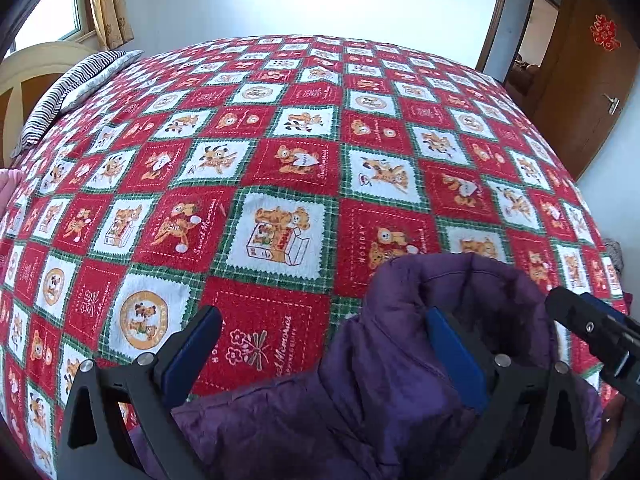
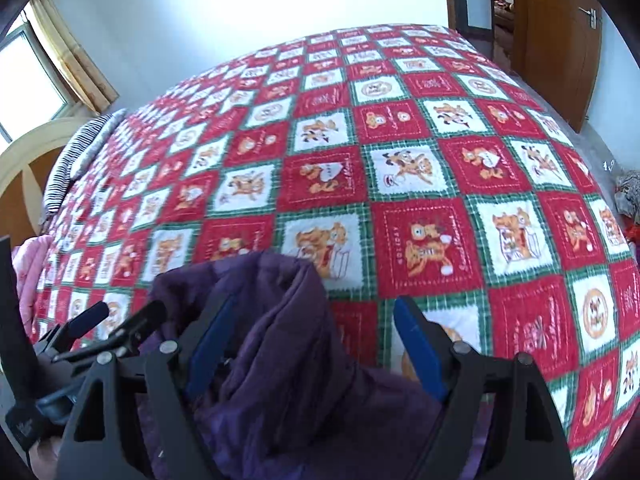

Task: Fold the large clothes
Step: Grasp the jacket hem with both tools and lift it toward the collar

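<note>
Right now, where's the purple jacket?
The purple jacket is bunched at the near edge of the bed's red patchwork quilt, low in both wrist views, between the open left gripper and right gripper.

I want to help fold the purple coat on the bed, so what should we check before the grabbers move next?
1. Left gripper open: ok, its blue pads stand wide apart.
2. Right gripper open: ok, its pads stand wide apart too.
3. Purple coat gripped: not ok, cloth bulges between the fingers of both grippers, but neither is closed on it.
4. Coat lying flat: not ok, it is bunched into a heap at the near edge of the bed.
5. Room to spread it: ok, the red patchwork bedspread beyond the coat shows nothing lying on it up to the striped pillow.
6. Where the sleeves and hem are: cannot tell, hidden in the folds.
</note>
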